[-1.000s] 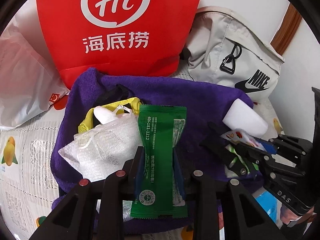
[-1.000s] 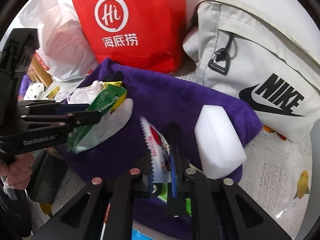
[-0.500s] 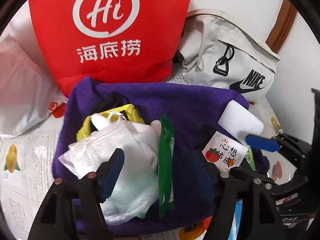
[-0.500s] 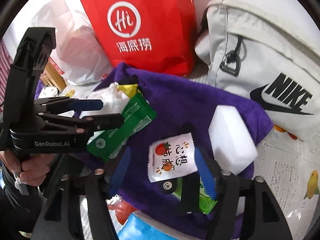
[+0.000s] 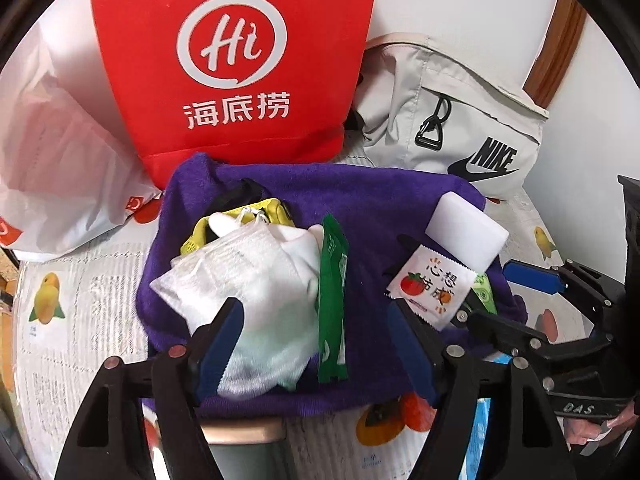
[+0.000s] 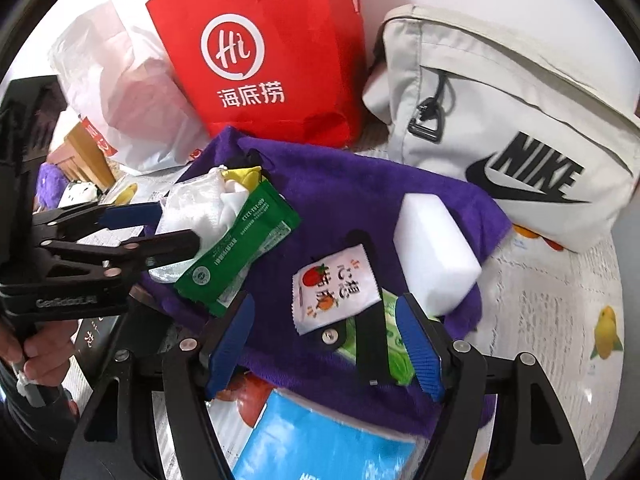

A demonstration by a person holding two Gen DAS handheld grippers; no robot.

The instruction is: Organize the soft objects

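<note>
Both wrist views angled down, close; shared purple towel (image 5: 360, 200) (overlapping middle)

Fuzzy purple cloth (image 5: 372, 200), glossy green plastic packet (image 5: 333, 304), matt white sponge (image 6: 436, 248).

Both wrist views are bright and evenly lit by soft, daylight-like light, with only faint shadows under the purple towel (image 5: 372, 200) and no harsh glare beyond a mild sheen on the white plastic bag (image 5: 60, 168). The fisheye lens bends everything toward a dark round border, so the grey bag (image 6: 500, 120) bulges and stretches near the edge. The centre is sharp, while the blue packet (image 6: 320, 440) at the bottom edge looks soft and slightly blurred.
</note>
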